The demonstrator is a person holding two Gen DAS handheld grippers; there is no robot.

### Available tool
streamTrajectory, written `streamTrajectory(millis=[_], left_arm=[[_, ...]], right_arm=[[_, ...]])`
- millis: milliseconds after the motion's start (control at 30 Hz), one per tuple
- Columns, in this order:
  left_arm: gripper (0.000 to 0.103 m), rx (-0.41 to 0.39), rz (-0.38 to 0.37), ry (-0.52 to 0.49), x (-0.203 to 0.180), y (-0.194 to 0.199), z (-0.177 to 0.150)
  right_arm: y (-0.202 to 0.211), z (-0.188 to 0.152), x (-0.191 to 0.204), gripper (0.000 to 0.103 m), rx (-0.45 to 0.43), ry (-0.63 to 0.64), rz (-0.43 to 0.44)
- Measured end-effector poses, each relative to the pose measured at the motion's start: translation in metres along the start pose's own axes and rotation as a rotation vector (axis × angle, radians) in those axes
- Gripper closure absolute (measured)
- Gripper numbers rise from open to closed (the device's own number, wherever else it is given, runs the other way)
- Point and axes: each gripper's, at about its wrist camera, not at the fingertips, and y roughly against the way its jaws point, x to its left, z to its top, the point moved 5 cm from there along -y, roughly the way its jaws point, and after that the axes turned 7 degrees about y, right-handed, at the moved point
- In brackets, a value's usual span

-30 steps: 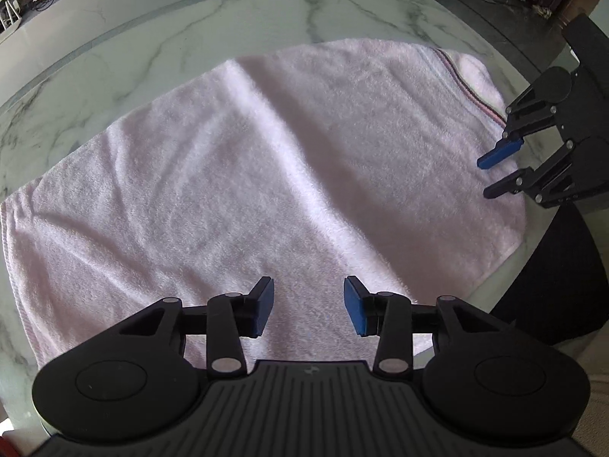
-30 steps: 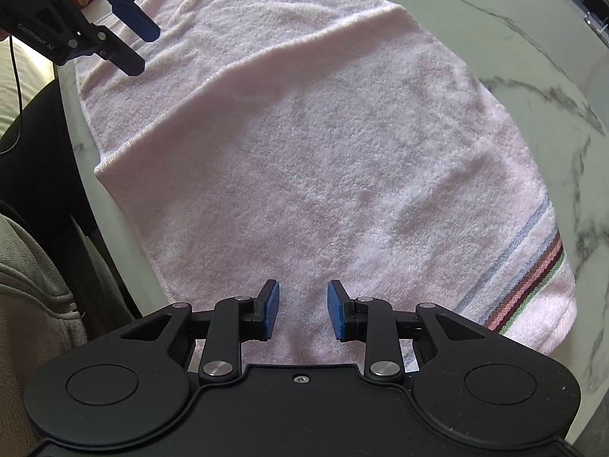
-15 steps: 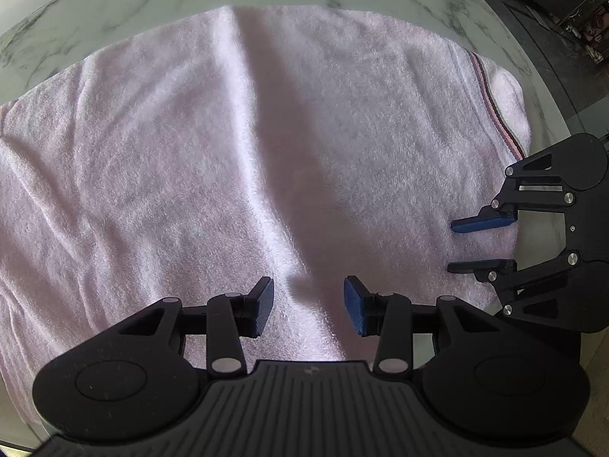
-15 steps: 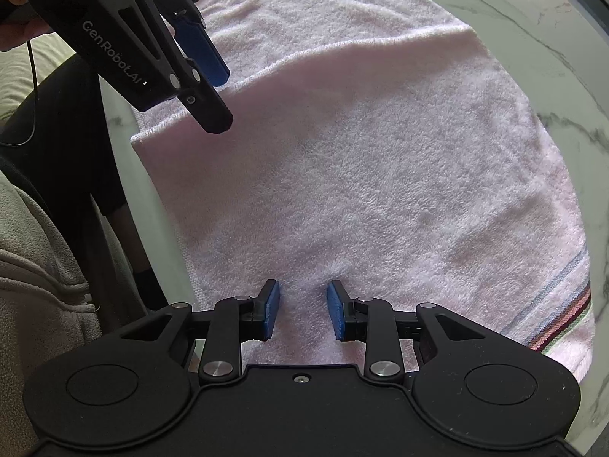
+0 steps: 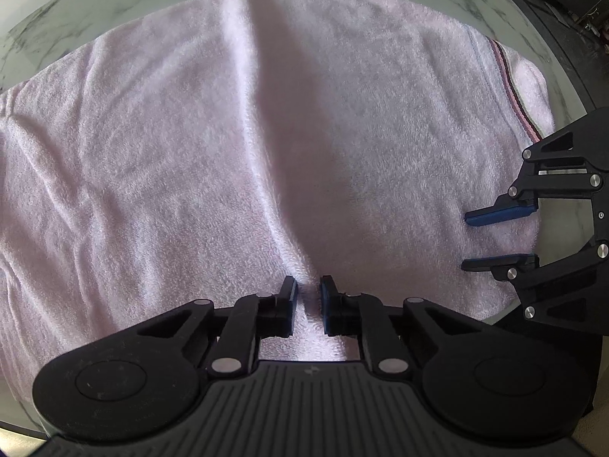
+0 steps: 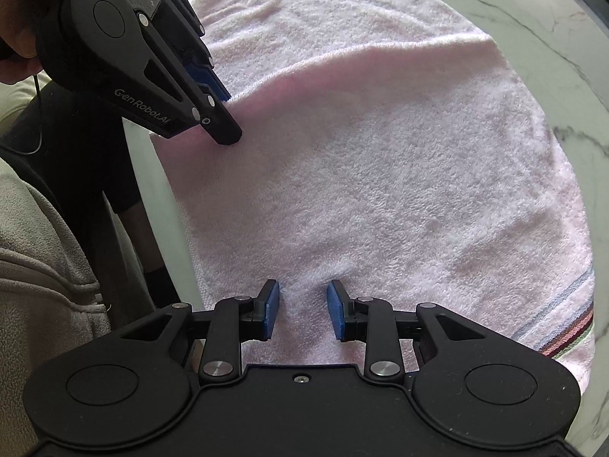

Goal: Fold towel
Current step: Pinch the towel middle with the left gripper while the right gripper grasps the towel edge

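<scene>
left gripper [image 5: 307, 297] jaws narrowed onto towel [image 5: 266, 133] | marble table [image 6: 563, 49]

Soft daylight leaves both views fairly dim but sharp. A broad shadow band runs down the pink towel [image 5: 213, 160] in the left wrist view. Pale glare lies on the marble table [image 6: 533, 30]. Fisheye distortion bends and darkens the edges.

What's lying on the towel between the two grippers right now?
Nothing but bare pink towel lies between the left gripper and the right gripper, as the left wrist view shows.
</scene>
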Motion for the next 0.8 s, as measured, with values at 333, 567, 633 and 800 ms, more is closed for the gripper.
streamTrajectory(millis=[333,567,633,800], left_arm=[[0.098,-0.034,-0.013,0.033,0.006,0.005,-0.021],[0.098,-0.077,-0.024,0.080,0.009,0.009,-0.029],[0.098,-0.077,-0.012,0.067,0.007,0.009,-0.029],[0.098,-0.071,0.021,0.017,0.000,0.008,-0.029]], right_arm=[[0.008,0.017,-0.013,0.075,0.081,0.177,-0.020],[0.027,0.051,-0.053,0.075,0.085,0.595,-0.160],[0.028,0.063,-0.061,0.075,0.096,0.732,-0.177],[0.024,0.096,-0.078,0.076,0.127,1.140,-0.210]])
